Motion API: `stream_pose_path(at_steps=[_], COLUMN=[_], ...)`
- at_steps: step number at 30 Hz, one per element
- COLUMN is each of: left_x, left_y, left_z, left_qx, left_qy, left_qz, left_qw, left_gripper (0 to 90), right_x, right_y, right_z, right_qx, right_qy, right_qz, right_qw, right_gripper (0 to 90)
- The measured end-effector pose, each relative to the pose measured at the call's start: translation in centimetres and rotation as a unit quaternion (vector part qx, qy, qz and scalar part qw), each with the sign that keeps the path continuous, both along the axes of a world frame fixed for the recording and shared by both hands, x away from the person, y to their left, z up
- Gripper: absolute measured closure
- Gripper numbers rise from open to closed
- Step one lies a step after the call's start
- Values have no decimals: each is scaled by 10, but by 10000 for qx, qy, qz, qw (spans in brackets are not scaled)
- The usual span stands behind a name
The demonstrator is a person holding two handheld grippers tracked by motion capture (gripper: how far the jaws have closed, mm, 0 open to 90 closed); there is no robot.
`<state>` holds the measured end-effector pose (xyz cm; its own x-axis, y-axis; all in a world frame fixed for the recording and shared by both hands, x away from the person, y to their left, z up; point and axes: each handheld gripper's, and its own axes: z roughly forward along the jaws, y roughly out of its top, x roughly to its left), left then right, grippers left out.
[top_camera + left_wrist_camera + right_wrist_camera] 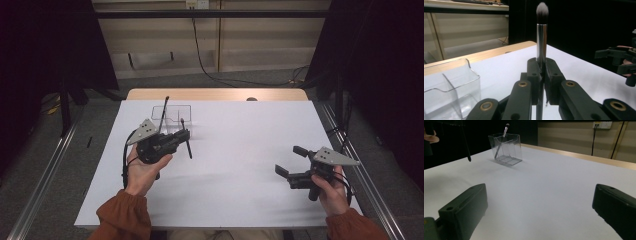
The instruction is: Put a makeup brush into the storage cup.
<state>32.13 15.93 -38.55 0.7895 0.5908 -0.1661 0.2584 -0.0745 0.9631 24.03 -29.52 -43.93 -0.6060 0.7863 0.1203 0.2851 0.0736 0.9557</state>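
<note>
Your left claw (186, 136) is clamped tight on a makeup brush (541, 37), the jaws pressed against its shiny metal ferrule; in the left gripper view the bristle tip stands upright above the jaws, and in the high view the dark handle hangs down below the claw, clear of the white table (240, 165). The brush sits just in front of the clear plastic organizer (172, 119), which stands on the far left part of the table. A second brush (501, 141) leans inside that organizer, bristles up; which compartment it occupies is hard to confirm from these angles. Your right claw (287, 161) is wide open and holds nothing, hovering over the near right part of the table, well apart from the organizer.
</note>
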Motion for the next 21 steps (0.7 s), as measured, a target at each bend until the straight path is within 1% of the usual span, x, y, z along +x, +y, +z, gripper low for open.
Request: stream_pose_path(at_steps=[2, 3, 4, 5, 6, 7, 9, 12, 14, 15, 16, 18, 20, 21], left_x=[1, 2, 2, 3, 3, 3, 3, 4, 5, 5, 7, 8, 11, 11], left_y=[3, 7, 7, 8, 10, 12, 15, 21, 27, 27, 31, 33, 38, 38], left_z=[1, 1, 1, 2, 2, 2, 3, 5, 6, 6, 7, 7, 7, 7], left_qx=[-14, 20, 20, 13, 10, 2, -38, -13, -5, -5, 2, -20, 16, 16], left_qy=[-3, -5, -5, -8, -6, -14, -20, -29, -23, -23, -21, -13, 0, 0], left_qz=[44, 80, 80, 107, 125, 147, 190, 255, 323, 323, 388, 419, 507, 507], left_qw=[10000, 10000, 10000, 9999, 9999, 9999, 9998, 9997, 9995, 9995, 9992, 9991, 9987, 9987], left_gripper=[839, 839, 839, 839, 839, 839, 839, 839, 839, 840, 839, 840, 840, 840], right_x=[-3, -4, -5, -5, -6, -6, -7, -8, -8, -8, -8, -8, -8, -8], right_y=[-6, -7, -9, -9, -9, -9, -9, -11, -12, -12, -11, -10, -10, -10], right_z=[-2, -3, -3, -3, -4, -4, -3, -2, -3, -3, -3, -4, -4, -4], right_qx=[61, 85, 100, 100, 123, 123, 127, 268, 239, 235, 236, 162, 112, 112], right_qy=[-51, -79, -103, -103, -190, -190, -284, -263, -227, -213, -178, -167, -142, -142], right_qz=[-105, -138, -191, -191, -282, -282, -337, -387, -398, -382, -362, -326, -292, -292], right_qw=[9999, 9998, 9997, 9997, 9993, 9993, 9989, 9985, 9987, 9988, 9989, 9992, 9994, 9994], right_gripper=[0, 0, 0, 0, 0, 0, 0, 0, 0, 0, 0, 0, 0, 0])
